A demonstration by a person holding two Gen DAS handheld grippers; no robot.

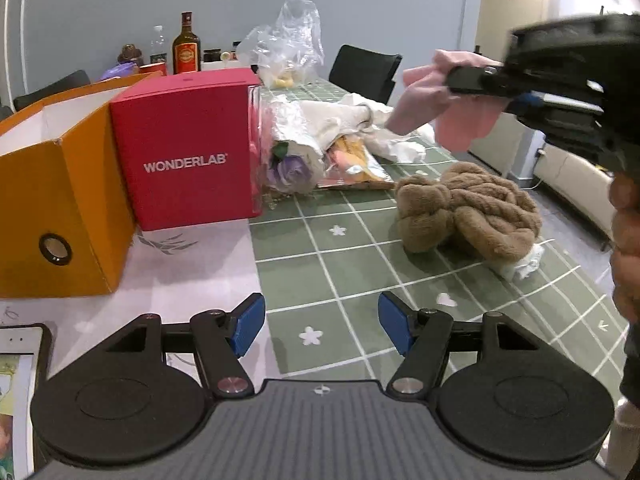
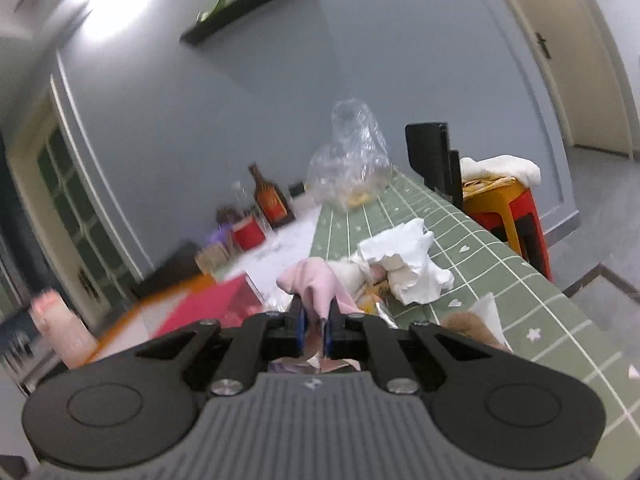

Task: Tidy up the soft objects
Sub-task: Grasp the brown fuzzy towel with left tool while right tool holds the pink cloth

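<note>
My right gripper [image 2: 315,320] is shut on a pink cloth [image 2: 316,282] and holds it in the air above the table. In the left wrist view the same gripper [image 1: 460,80] shows at the upper right with the pink cloth [image 1: 424,104] hanging from it. My left gripper [image 1: 321,326] is open and empty, low over the green checked tablecloth [image 1: 352,264]. A brown fluffy scarf [image 1: 468,210] lies bunched on the cloth ahead to the right. An open orange box [image 1: 52,184] stands at the left.
A red WONDERLAB box [image 1: 188,148] stands beside the orange box. Behind it lie a wrapped flower bouquet [image 1: 304,152], crumpled white paper [image 2: 404,266] and a clear plastic bag [image 1: 292,40]. Bottles [image 1: 186,46] stand at the back. A tablet [image 1: 20,396] lies at the near left. Black chairs [image 1: 366,70] flank the table.
</note>
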